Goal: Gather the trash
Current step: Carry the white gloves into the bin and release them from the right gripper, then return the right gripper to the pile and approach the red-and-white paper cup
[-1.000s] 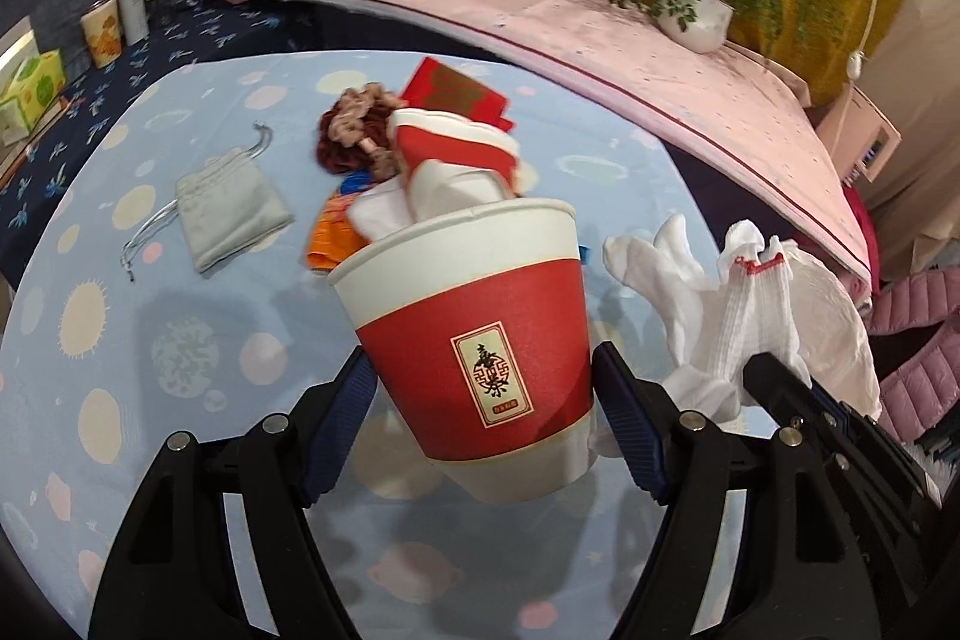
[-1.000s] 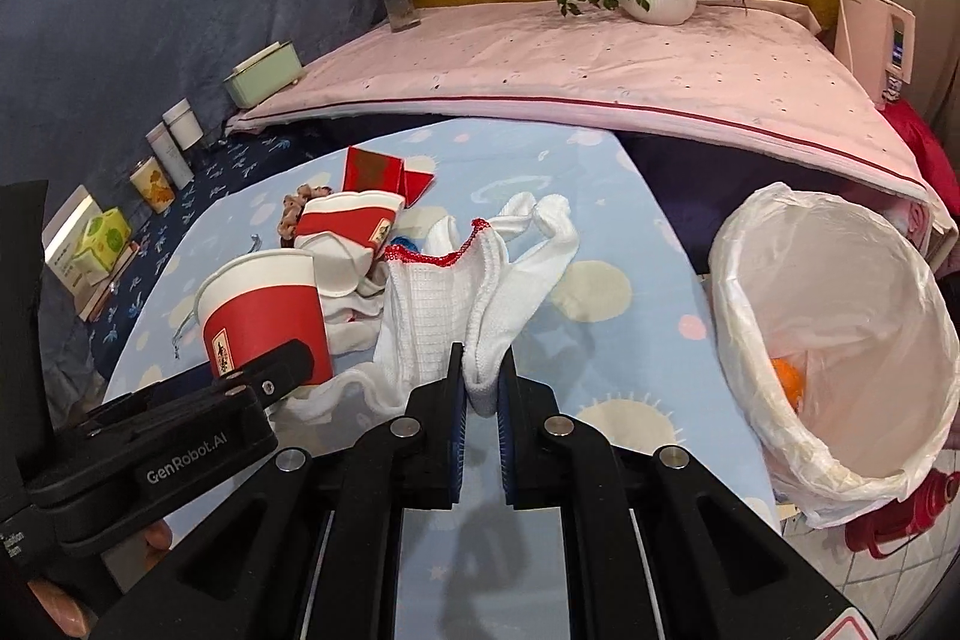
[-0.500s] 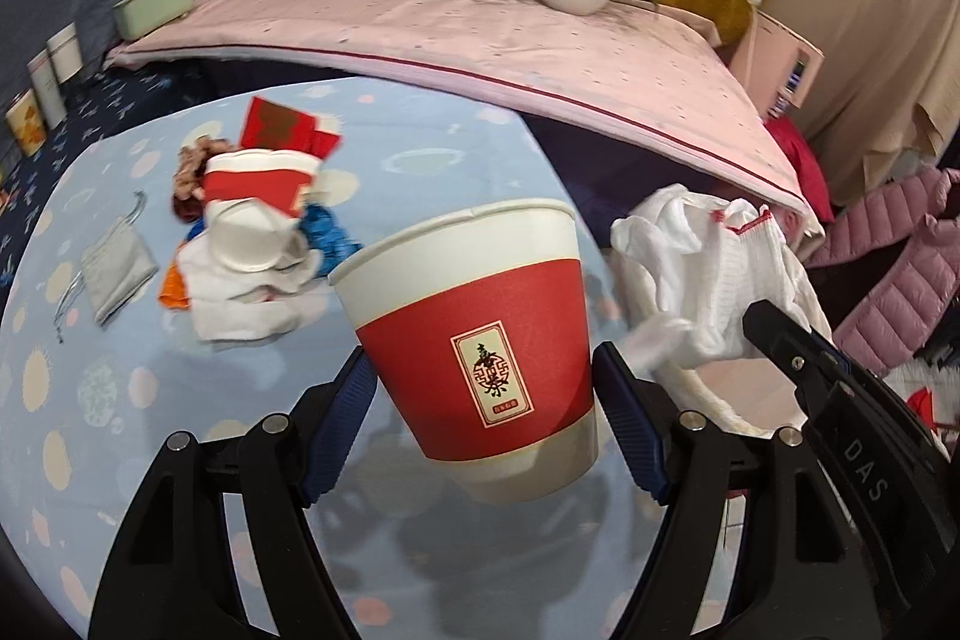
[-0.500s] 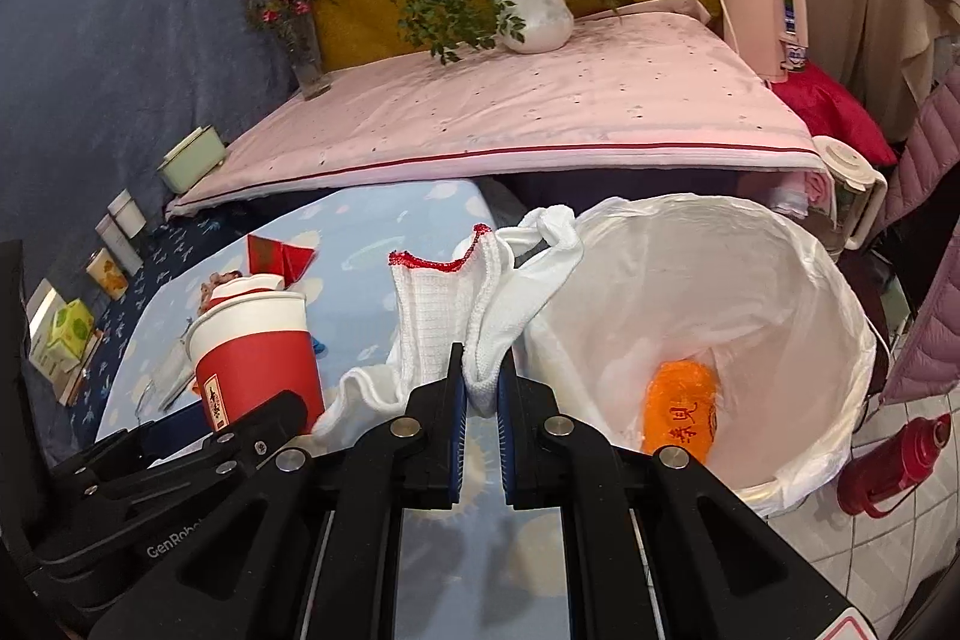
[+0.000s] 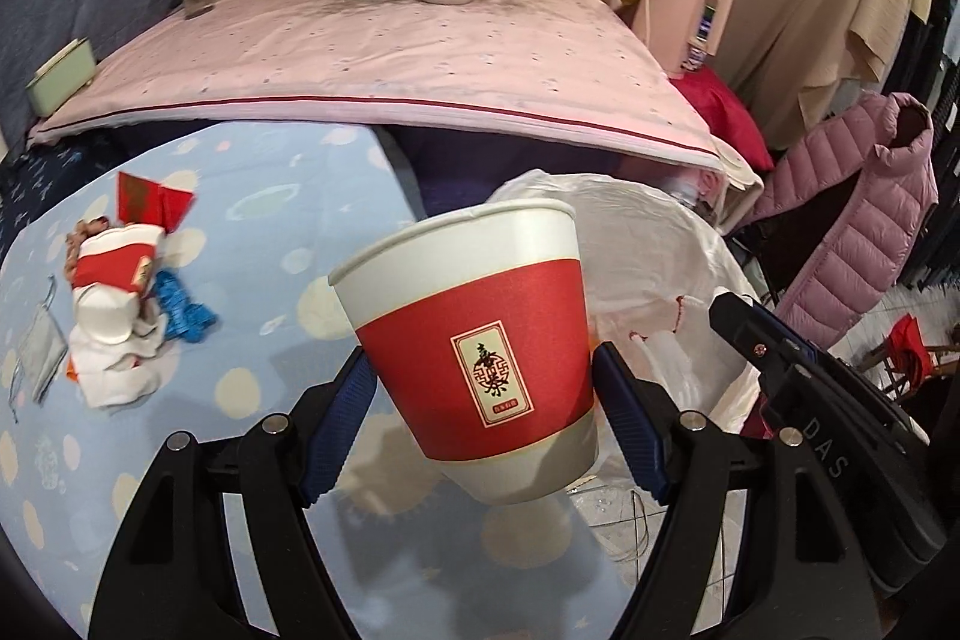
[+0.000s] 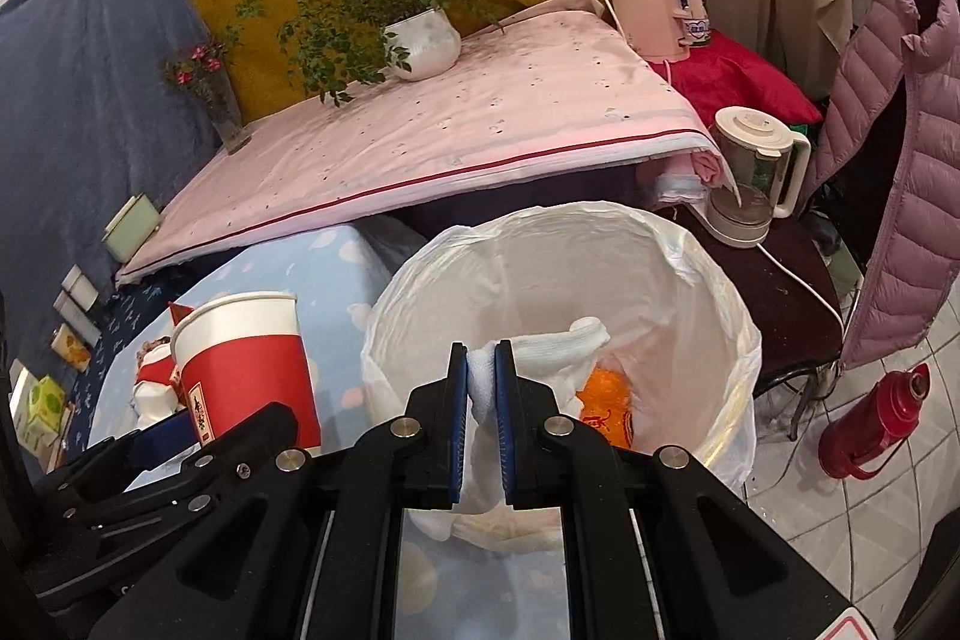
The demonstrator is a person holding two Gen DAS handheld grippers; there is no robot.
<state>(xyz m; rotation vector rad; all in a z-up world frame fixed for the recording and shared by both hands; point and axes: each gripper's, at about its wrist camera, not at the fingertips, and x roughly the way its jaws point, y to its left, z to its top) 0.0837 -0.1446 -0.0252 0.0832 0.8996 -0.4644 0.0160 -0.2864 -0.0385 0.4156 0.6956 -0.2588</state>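
A lived-in home room: a potted plant (image 6: 420,40) and flower vase (image 6: 225,115) stand on a pink-clothed surface (image 6: 450,130), a kettle (image 6: 654,4) behind, a puffer jacket (image 6: 900,160) hanging by the tiled floor (image 6: 870,490).

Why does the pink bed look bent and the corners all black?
Both wrist views use a fisheye lens: it bows the pink blanket's straight edge and leaves dark corners. Left view: the paper cup looms sharp. Right view: the bin liner glows bright.
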